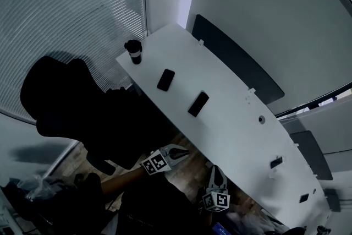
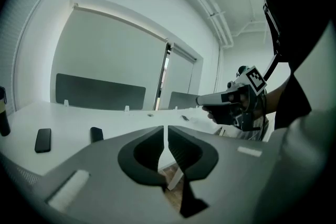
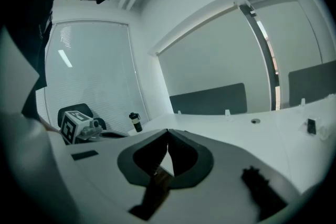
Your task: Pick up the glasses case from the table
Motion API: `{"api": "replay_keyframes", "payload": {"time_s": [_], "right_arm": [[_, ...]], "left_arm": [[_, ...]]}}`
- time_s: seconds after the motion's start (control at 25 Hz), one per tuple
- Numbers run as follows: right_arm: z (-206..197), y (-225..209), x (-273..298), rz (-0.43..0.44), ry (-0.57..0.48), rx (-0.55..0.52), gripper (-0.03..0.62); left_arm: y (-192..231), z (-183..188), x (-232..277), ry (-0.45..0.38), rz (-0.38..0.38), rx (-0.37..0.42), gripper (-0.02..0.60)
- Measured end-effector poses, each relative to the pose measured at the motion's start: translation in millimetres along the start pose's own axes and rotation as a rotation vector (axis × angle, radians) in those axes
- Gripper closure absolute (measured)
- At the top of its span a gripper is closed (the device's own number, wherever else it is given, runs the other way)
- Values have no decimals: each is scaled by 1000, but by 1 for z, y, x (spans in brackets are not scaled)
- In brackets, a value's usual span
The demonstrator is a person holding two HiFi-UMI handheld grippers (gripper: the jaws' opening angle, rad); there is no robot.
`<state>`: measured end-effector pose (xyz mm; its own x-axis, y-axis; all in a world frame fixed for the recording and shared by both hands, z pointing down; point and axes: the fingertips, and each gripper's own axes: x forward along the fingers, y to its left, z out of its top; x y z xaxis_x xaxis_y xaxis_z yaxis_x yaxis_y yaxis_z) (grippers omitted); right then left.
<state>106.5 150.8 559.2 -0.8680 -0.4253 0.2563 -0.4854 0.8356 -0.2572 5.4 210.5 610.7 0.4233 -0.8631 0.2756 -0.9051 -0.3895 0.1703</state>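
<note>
Two dark oblong things are seen lying on the white table (image 1: 236, 124), close to its near edge and to the right of a dark cup (image 1: 133, 52). The one on the right is judged to be the glasses case (image 1: 198, 104), since more thickness is shown in the left gripper view. The thin slab (image 1: 165, 80) to its left looks flatter, though this cannot be settled for certain.

The left gripper (image 1: 183, 152) and the right gripper (image 1: 215, 171) are held short of the table's near edge, well apart from the case. Each pair of jaws is pressed together with nothing between them, so they would have to be spread before any hold is taken.

The case is expected to be light and stiff, with a smooth shell that may skate on the bare tabletop if nudged from one side. A hold is best taken across its short width at mid-length, with the pads set low on the two long sides, so that it is not tipped endwise when lifted.
</note>
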Motion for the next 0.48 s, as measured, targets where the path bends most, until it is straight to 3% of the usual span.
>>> {"api": "replay_keyframes", "payload": {"time_s": [0.24,0.48], "right_arm": [[20,-5,70,41,34,-2,586],[22,-32,113,91,83,48,586]], "left_arm": [[69,12,18,29,-6,-26,549],[118,17,41,69,61,-64,549]]}}
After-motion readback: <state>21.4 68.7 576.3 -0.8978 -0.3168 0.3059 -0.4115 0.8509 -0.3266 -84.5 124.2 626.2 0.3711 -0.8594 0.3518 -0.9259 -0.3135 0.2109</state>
